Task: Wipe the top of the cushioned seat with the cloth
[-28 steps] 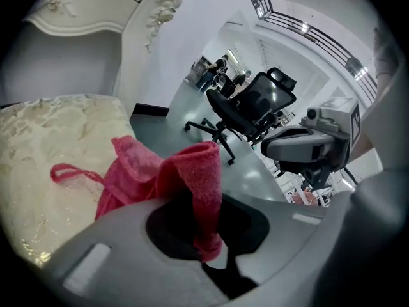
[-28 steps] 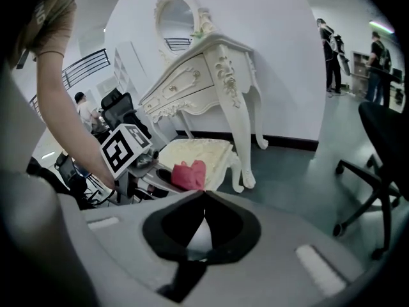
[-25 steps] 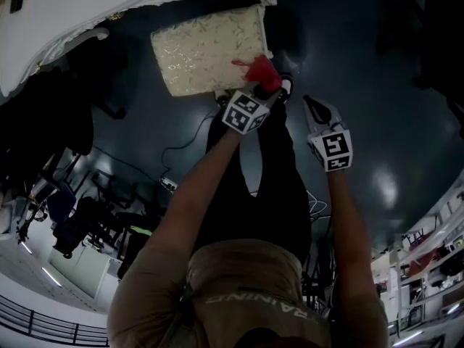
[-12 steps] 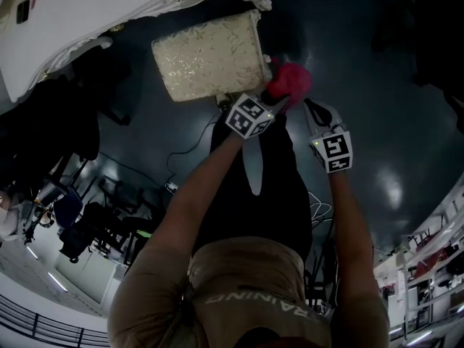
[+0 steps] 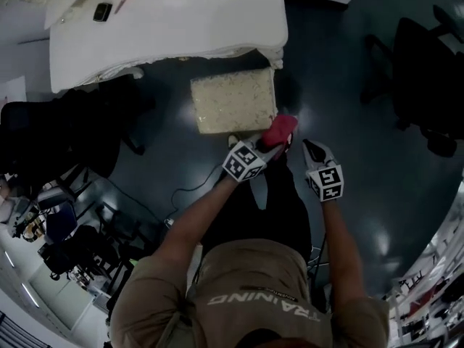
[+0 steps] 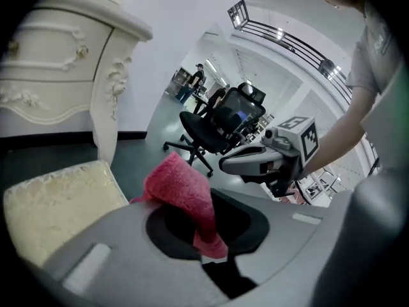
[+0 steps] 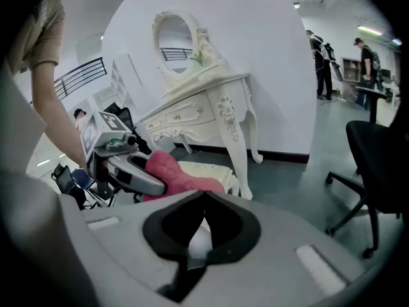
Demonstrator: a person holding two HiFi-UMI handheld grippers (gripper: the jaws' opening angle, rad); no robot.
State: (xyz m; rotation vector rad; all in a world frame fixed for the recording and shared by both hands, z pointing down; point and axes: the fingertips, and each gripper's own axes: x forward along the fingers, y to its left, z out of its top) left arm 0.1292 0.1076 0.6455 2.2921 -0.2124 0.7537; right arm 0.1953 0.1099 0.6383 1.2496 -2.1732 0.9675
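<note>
1. Where the left gripper (image 5: pixel 270 143) clenches it, the red cloth (image 6: pixel 181 185) bunches up and hangs out of the jaws. It is held at the near right corner of the cushioned seat (image 5: pixel 232 104), and we cannot tell whether it touches the cushion.
2. We see the seat's top as a pale, patterned rectangle. The seat stands on the dark floor (image 5: pixel 348 85), right at the front edge of the white surface (image 5: pixel 167 27).
3. The right gripper (image 5: pixel 310 149) has its jaws pressed together with nothing between them. We find it just beside the left gripper, on that gripper's right, over the floor and clear of the seat.
4. In the right gripper view we see the white surface on carved, curved legs, with drawers in its front and an oval mirror (image 7: pixel 176 37) standing on top.
5. A black office chair (image 5: pixel 428 71) stands on the floor to the right, well apart from the seat.
</note>
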